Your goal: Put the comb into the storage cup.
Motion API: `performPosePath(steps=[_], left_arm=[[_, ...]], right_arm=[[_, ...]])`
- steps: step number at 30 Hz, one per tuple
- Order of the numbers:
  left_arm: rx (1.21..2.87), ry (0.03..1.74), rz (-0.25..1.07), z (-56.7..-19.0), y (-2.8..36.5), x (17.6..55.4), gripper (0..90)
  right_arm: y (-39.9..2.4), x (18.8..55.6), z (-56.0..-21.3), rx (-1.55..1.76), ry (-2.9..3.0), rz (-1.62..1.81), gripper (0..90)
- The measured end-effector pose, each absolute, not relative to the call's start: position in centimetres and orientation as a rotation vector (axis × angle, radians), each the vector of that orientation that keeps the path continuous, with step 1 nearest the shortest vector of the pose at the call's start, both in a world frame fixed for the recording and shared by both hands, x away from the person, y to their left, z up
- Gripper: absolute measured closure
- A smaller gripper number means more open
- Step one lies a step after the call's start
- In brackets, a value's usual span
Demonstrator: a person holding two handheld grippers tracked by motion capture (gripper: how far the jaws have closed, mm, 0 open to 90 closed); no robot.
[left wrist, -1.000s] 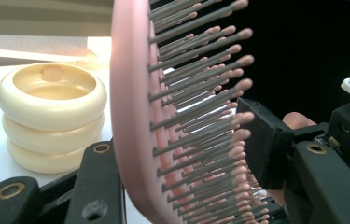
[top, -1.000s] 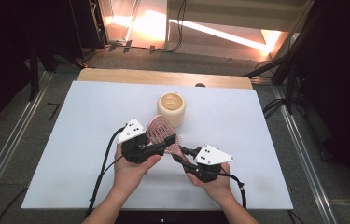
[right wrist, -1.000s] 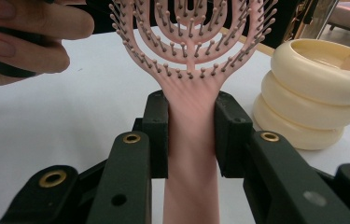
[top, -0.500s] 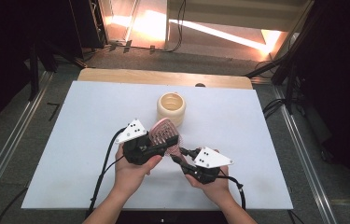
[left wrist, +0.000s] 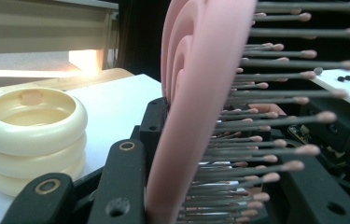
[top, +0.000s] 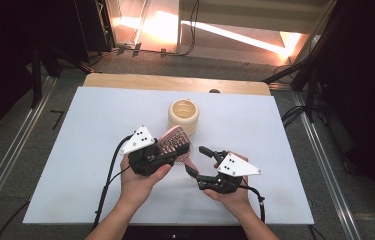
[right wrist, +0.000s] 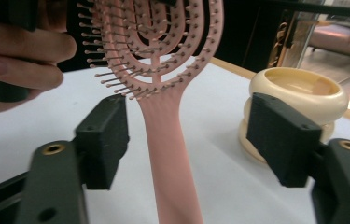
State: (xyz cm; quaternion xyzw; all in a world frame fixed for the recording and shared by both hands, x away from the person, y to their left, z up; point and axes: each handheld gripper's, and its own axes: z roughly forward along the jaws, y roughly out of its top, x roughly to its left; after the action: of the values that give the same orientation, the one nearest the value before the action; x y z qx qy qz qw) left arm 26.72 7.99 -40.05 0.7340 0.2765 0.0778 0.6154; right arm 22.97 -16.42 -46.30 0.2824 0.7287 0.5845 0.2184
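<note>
A pink hairbrush (top: 174,142) with a vented head is held up above the white table (top: 100,115). My left gripper (top: 175,152) is shut on the brush head (left wrist: 196,93), its bristles pointing toward my right gripper. My right gripper (top: 196,160) has just been opening. The brush handle (right wrist: 170,154) stands between its jaws, and neither pad touches it. The person's left hand (right wrist: 18,56) shows beside the brush head.
A cream ribbed cup (top: 183,116) stands upright just beyond the brush, near the middle of the table; it also shows in the gripper views (left wrist: 28,135) (right wrist: 298,98). A wooden strip (top: 175,82) runs along the table's far edge. Cables trail toward the near edge.
My right gripper's jaws have spread apart and let go of the brush handle. My left gripper stays on the brush head. Both hands have barely moved.
</note>
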Motion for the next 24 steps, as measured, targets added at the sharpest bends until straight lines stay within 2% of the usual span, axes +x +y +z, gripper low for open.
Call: performPosePath(steps=[4,5,6,24], left_arm=[[1.691,0.632,0.189,-40.0,8.1,26.8,63.3],[1.686,0.632,0.187,-40.0,8.1,26.8,63.3],[1.688,0.632,0.187,-39.9,8.1,26.9,63.3],[1.681,0.633,0.207,-39.2,9.0,27.9,63.3]], right_arm=[[-17.1,23.1,-46.0,0.788,2.025,1.676,8.6],[-17.1,23.1,-46.0,0.788,2.025,1.676,8.6],[-17.3,23.2,-46.0,0.797,2.031,1.692,0.0],[-19.6,23.5,-46.4,0.835,2.0,1.678,0.0]])
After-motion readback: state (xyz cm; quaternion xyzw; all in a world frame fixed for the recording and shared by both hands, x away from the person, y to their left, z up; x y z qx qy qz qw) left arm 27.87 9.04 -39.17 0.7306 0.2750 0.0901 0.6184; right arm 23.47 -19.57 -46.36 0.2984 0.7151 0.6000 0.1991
